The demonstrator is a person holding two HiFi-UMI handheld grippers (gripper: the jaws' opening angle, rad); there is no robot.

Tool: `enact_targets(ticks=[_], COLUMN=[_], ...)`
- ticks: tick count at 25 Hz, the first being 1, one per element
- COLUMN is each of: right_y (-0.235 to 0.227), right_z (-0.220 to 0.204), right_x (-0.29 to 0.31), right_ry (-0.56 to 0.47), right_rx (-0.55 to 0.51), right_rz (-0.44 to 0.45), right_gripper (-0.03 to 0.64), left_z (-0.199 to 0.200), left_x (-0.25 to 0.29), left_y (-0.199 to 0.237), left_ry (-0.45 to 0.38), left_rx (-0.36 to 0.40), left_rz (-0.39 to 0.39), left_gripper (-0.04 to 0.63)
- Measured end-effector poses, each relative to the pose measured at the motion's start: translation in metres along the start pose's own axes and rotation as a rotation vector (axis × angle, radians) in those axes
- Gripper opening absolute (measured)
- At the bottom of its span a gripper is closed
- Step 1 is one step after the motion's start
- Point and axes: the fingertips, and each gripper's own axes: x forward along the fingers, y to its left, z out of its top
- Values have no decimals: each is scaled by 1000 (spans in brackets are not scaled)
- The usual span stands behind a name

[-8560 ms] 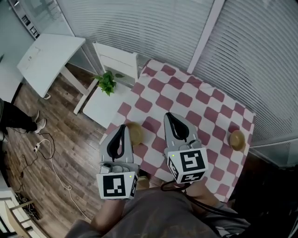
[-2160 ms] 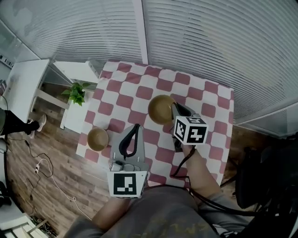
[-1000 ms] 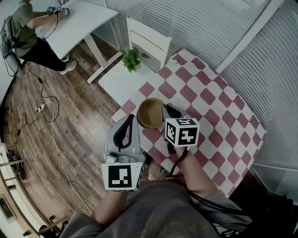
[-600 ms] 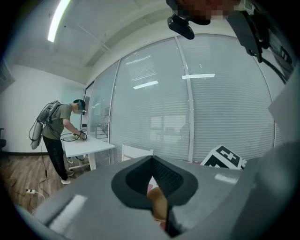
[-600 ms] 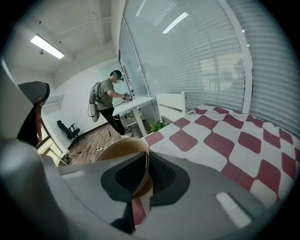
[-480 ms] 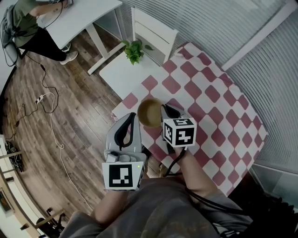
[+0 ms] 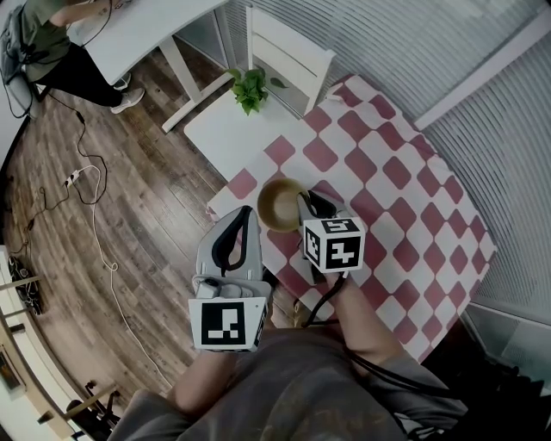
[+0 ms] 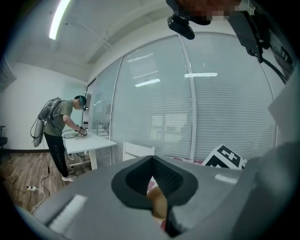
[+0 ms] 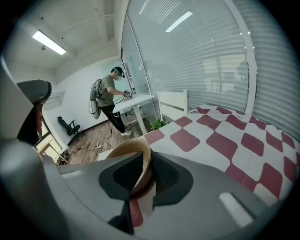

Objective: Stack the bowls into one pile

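Note:
A tan bowl (image 7: 277, 204) sits at the near left corner of the red-and-white checked table (image 7: 387, 172). My right gripper (image 7: 307, 200) is shut on its right rim. In the right gripper view the bowl's wall (image 9: 123, 151) is pinched between the jaws of the right gripper (image 9: 146, 157). No second bowl shows apart from this one, and I cannot tell whether one lies under it. My left gripper (image 7: 247, 212) hangs just left of the bowl, off the table's edge, shut on nothing. Through the left gripper (image 8: 152, 159) a strip of tan bowl (image 8: 158, 205) shows.
A white side table (image 7: 225, 138) with a potted plant (image 7: 250, 86) stands beyond the table's left corner, with a white chair (image 7: 288, 53) behind it. A person (image 7: 43, 43) stands at a white desk (image 7: 146, 21) far left. Cables (image 7: 86, 194) lie on the wood floor.
The right gripper has carried the bowl from mid-table to the near left corner. Over the last second it has barely shifted. The left gripper has stayed shut beside it.

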Motion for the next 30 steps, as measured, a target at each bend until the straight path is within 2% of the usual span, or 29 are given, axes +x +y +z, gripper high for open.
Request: enact_targets(ticks=[9,15,19,25,30], right_y=[-2,-4,-10,-18,-22], right_z=[7,29,59,113,132], right_x=[-11,-34,-68,-146,-202], right_ry=[-38,-120,-228,-457,-598], right_rx=[-6,-18,-25,-65,-110], right_rz=[-10,-16,-35,-95,-162], right_gripper=[91,77,71,35,26], left_z=[4,17,35,72,99], left_x=[-2,-1,2,10,14], left_y=[-9,-19,-36,-69,-97], left_ry=[-8,-34,-73,-151,-218], left_rx=[14,33,59,106,155], left_rz=[-21,-49,-92,-172,-240], left_gripper=[0,0,0,0,0])
